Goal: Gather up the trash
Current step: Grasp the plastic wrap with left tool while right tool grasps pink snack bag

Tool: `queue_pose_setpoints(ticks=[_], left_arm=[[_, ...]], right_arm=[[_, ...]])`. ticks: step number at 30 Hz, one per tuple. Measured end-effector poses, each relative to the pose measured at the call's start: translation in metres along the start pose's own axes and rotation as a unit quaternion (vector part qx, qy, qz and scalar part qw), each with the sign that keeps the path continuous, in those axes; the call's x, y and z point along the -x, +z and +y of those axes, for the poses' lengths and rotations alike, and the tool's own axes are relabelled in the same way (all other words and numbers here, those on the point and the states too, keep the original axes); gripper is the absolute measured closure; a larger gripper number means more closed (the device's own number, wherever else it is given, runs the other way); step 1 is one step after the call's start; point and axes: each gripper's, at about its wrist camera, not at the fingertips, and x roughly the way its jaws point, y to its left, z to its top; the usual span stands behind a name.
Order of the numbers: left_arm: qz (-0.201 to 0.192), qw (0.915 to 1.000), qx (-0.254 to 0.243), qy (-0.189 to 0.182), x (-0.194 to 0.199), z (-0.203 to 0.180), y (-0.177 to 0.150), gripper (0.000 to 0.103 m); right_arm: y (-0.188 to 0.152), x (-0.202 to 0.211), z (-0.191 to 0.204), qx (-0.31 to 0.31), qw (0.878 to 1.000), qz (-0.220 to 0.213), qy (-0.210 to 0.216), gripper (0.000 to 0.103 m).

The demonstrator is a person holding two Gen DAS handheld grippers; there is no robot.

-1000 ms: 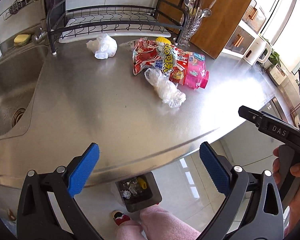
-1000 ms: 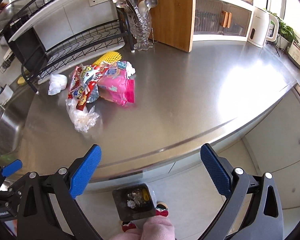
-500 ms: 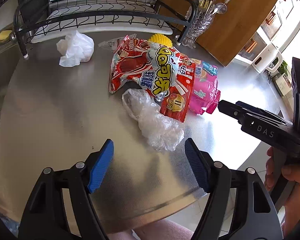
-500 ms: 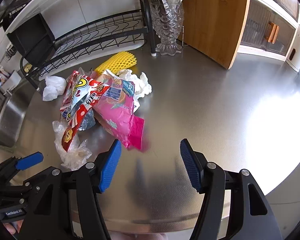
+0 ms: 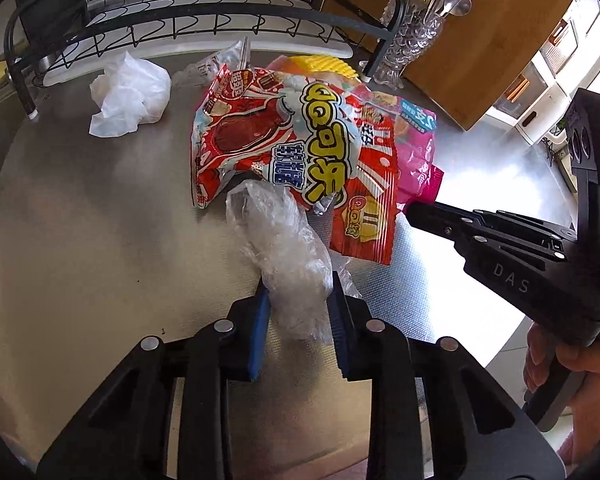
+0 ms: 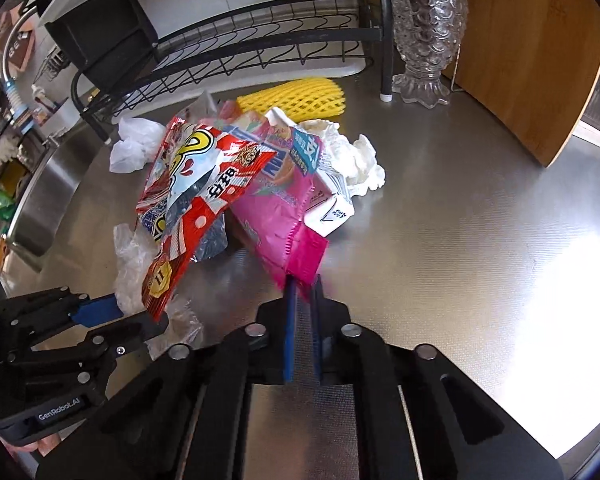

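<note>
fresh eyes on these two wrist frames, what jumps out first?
The bright pile of trash mid-counter: a red snack wrapper lying over a pink wrapper, with yellow foam netting behind them by the dish rack. Next, both grippers are biting in: the left gripper is shut on the clear plastic bag, the right gripper on the pink wrapper's near corner.

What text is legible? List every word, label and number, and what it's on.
"DAS": right hand-held gripper body.
"GenRobot.AI": left hand-held gripper body.
"QQ" and "11": red wrapper; its Chinese characters aren't clear enough to quote.
Pink wrapper and white carton print: too small to read.
</note>
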Motion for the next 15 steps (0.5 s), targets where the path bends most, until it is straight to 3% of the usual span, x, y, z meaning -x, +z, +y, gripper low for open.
queue_pose_setpoints(ticks=[6,15], left_arm=[[-0.02,0.9997,0.008,0.013,0.019,0.005,-0.01,0.089],[-0.045,0.9988,0.002,0.017,0.064,0.019,-0.049,0.09]], right_arm=[[-0.008,0.016,0.008,0.012,1.0,-0.023,0.012,0.099],[-0.038,0.051,0.033,0.004,0.999,-0.053,0.011,0.101]])
